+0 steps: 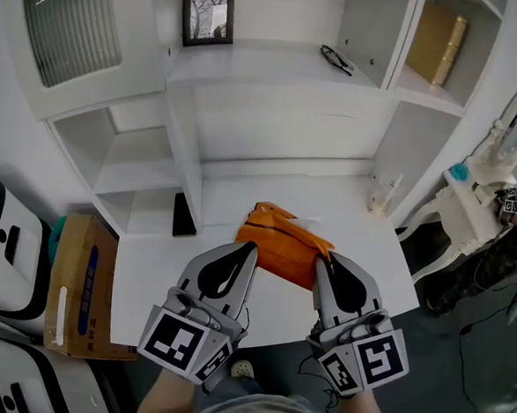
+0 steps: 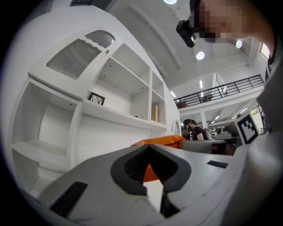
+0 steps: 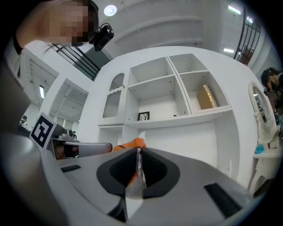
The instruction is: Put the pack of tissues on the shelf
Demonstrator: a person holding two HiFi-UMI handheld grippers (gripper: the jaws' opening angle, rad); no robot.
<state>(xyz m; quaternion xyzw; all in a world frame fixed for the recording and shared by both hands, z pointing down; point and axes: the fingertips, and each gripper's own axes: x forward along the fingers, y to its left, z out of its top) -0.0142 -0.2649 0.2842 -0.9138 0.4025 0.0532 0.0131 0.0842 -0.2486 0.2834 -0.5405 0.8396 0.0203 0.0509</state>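
An orange pack of tissues (image 1: 284, 239) hangs above the white desk (image 1: 148, 273), held from both sides. My left gripper (image 1: 250, 250) is shut on its left edge; in the left gripper view an orange corner (image 2: 149, 173) sits between the jaws. My right gripper (image 1: 323, 264) is shut on the right edge, and in the right gripper view a thin strip of wrapper (image 3: 138, 167) is pinched between the jaws. The white shelf (image 1: 268, 69) lies beyond the pack, higher in the head view.
On the shelf stand a framed picture (image 1: 207, 14) and a pair of glasses (image 1: 337, 59). A tan box (image 1: 436, 41) fills the right cubby. A small bottle (image 1: 383, 194) stands at the desk's back right. A cardboard box (image 1: 76, 286) sits on the floor at left, a white vanity (image 1: 495, 174) at right.
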